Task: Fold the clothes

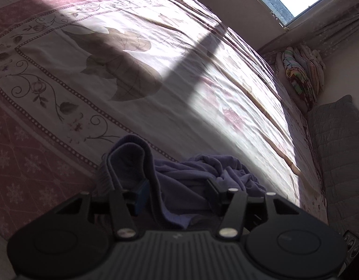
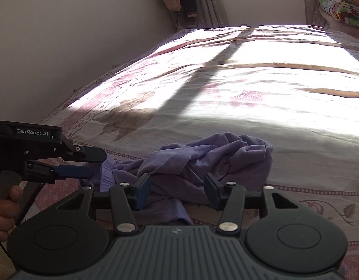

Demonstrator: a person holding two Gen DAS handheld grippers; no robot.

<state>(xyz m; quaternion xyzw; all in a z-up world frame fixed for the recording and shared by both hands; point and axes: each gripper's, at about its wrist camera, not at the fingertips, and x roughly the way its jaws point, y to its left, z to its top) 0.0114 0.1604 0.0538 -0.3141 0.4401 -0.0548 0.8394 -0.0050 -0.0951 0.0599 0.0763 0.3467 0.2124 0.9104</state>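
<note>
A crumpled purple garment [image 2: 202,161] lies in a heap near the front edge of the bed. In the left wrist view the garment [image 1: 179,177] lies between and in front of the fingers, with a ribbed hem standing up at the left. My left gripper [image 1: 177,186] is open, its jaws wide apart over the cloth. It also shows in the right wrist view [image 2: 93,163] at the garment's left edge, jaws apart. My right gripper [image 2: 177,186] is open just above the garment's near side.
The bed has a floral pink and white cover [image 2: 226,81], half in bright sun. A stack of folded colourful blankets [image 2: 340,7] sits at the far right corner. A grey quilted pillow [image 1: 336,135] lies at the bed's side. A wall runs along the left side.
</note>
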